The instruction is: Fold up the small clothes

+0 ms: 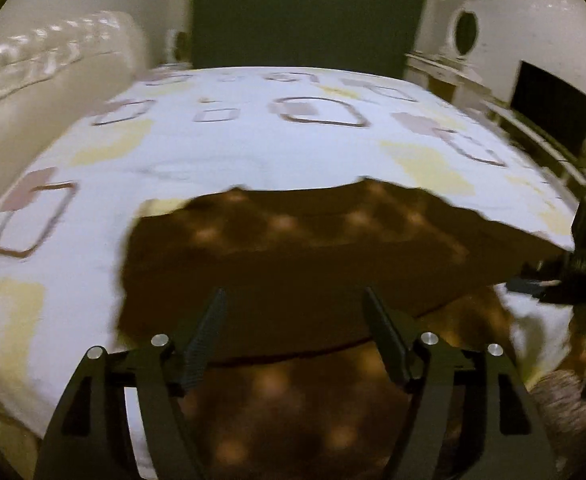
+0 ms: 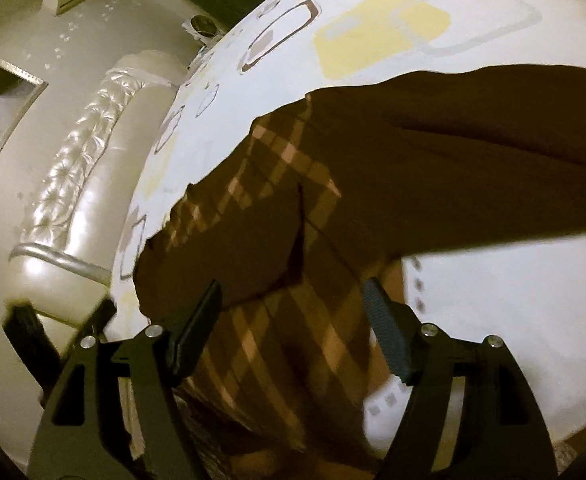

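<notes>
So the brown plaid garment [image 1: 293, 248] is lying on the bed [image 1: 221, 148], spreading from center toward 6 o'clock in both views. Left gripper [image 1: 295, 332] is hovering over it, jaws spread wide and gripping nothing. Right gripper [image 2: 293, 320] is doing the same over the plaid part, jaws released too. Padded headboard [image 2: 77, 168] is sitting around 9 o'clock in the right view.

Brown plaid garment [image 2: 293, 340], white-yellow bedsheet [image 1: 213, 152]
</notes>
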{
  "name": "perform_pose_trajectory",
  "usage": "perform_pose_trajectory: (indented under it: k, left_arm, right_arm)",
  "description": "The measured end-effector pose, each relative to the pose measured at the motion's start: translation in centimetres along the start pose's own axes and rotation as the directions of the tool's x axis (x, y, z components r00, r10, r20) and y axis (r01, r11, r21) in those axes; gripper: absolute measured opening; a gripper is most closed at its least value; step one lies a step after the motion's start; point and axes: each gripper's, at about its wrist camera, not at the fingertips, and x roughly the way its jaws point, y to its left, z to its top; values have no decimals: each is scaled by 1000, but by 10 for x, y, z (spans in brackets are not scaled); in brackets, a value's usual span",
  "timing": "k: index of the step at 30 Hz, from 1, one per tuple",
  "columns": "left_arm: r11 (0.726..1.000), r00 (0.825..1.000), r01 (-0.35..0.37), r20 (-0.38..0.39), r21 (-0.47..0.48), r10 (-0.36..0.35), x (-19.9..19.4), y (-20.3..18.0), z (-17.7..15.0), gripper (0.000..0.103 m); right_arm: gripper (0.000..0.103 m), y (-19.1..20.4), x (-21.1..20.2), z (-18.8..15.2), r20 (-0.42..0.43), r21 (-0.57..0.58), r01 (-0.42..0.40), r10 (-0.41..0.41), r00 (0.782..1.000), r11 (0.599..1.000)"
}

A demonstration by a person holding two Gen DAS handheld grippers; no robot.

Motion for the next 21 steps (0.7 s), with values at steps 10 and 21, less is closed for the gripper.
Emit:
perform_pose_trajectory:
  k: [10, 21]
  left_arm:
    - [984, 999, -38, 3, -177, 39, -11, 72, -24, 74]
    - [959, 999, -21, -29, -281, 13, -4, 101, -44, 74]
  right_arm:
    - [61, 4, 53, 18, -67, 60, -20, 24, 997, 998]
    - [6, 25, 72, 18, -149, 1, 27, -26, 989, 1000]
